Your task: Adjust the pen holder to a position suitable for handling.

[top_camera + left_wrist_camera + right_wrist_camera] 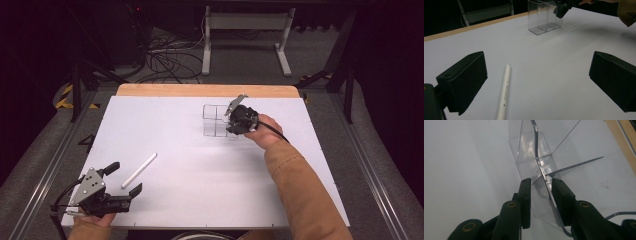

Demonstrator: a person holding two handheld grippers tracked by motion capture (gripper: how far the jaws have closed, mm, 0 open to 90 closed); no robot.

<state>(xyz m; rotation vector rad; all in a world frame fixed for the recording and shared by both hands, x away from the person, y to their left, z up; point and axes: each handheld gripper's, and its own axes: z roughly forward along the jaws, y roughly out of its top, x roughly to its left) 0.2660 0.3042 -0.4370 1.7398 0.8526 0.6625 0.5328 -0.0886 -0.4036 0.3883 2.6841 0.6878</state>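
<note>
Right gripper (231,121) sat at the clear divided holder (216,120), jaws narrowed over the top of one wall. In the right gripper view the thin clear wall ran up between the two black jaws (540,185); a small gap showed on each side, so a firm pinch couldn't be confirmed. Holder stood upright on the white board (200,195), near its far edge, directly under and ahead of that gripper. Left gripper (124,179) rested at the near left corner, jaws spread wide, nothing between the pads. White pen (139,170) lay flat just ahead of it, in line with the gap, closer to its left jaw, touching neither.
</note>
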